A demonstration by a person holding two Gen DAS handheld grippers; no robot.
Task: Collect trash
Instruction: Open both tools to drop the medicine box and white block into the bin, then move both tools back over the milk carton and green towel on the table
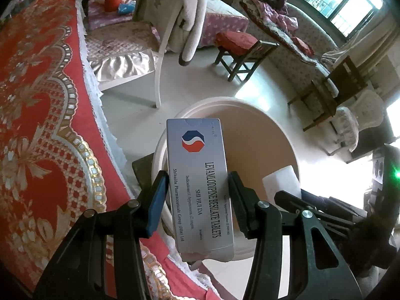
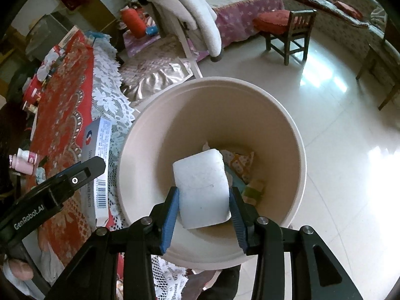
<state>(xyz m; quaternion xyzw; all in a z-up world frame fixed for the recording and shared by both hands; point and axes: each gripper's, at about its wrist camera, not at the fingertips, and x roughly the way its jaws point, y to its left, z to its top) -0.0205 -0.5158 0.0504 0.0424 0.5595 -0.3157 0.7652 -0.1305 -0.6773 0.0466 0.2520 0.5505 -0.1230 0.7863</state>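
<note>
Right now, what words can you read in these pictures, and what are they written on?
Medicine box in the left hand-held gripper:
"SHI HUI DA"
"LEVAMLODIPINE BESILATE TABLETS"
"Indications: (1) hypertension. (2) angina."
"Shihuida Pharmaceuticals Group (Jilin) Ltd"
Approval number line: too small to read surely.
Left hand-held gripper's side, right wrist view: "GenRobot.AI"
Box's barcode digits and side print: too blurred.
White block: no text.
</note>
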